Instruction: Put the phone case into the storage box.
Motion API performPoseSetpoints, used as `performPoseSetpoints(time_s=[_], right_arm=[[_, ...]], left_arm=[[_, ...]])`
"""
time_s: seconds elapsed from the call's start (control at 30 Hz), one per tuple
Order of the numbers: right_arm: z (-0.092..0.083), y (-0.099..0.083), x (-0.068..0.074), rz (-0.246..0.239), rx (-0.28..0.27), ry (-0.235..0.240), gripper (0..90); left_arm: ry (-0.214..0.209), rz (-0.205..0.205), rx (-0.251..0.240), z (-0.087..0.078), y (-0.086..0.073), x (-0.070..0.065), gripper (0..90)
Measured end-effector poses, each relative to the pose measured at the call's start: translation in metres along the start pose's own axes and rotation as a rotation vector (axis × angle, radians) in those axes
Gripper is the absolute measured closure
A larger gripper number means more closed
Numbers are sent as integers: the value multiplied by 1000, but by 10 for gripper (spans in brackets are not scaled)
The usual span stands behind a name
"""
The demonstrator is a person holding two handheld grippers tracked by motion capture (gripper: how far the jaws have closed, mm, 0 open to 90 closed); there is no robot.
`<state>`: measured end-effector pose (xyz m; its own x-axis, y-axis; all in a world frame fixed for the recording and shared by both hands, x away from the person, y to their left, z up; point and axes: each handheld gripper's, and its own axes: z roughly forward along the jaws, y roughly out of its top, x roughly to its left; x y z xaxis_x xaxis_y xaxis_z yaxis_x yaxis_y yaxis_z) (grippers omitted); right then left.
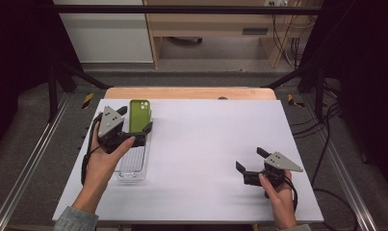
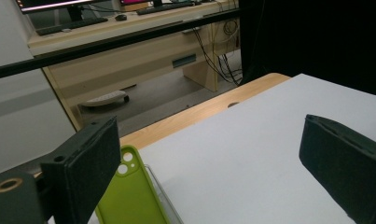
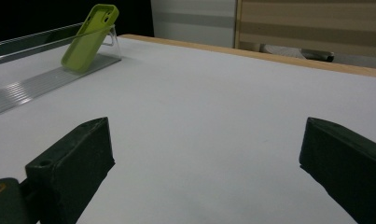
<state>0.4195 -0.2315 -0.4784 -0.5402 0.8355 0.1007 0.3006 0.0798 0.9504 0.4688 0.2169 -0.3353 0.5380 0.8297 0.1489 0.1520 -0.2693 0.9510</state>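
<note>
A lime-green phone case leans tilted against the far end of a clear ribbed plastic tray at the left of the white table. My left gripper hovers over the tray just near of the case, jaws wide apart and holding nothing. In the left gripper view the case lies below the left jaw, beside the tray's rim, with the gripper open. My right gripper rests open at the front right. In the right gripper view the case stands far left in the tray, and the gripper is bare.
The white sheet covers a wooden tabletop whose far edge shows. Black frame bars cross behind, and cables hang at the right. A wooden desk stands beyond the table.
</note>
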Motion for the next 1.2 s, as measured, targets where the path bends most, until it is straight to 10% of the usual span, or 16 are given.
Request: performPoseSetpoints(time_s=[1.2], right_arm=[[0, 0, 0, -7, 6, -3, 33]], left_arm=[[84, -94, -65, -44, -33, 33, 17]])
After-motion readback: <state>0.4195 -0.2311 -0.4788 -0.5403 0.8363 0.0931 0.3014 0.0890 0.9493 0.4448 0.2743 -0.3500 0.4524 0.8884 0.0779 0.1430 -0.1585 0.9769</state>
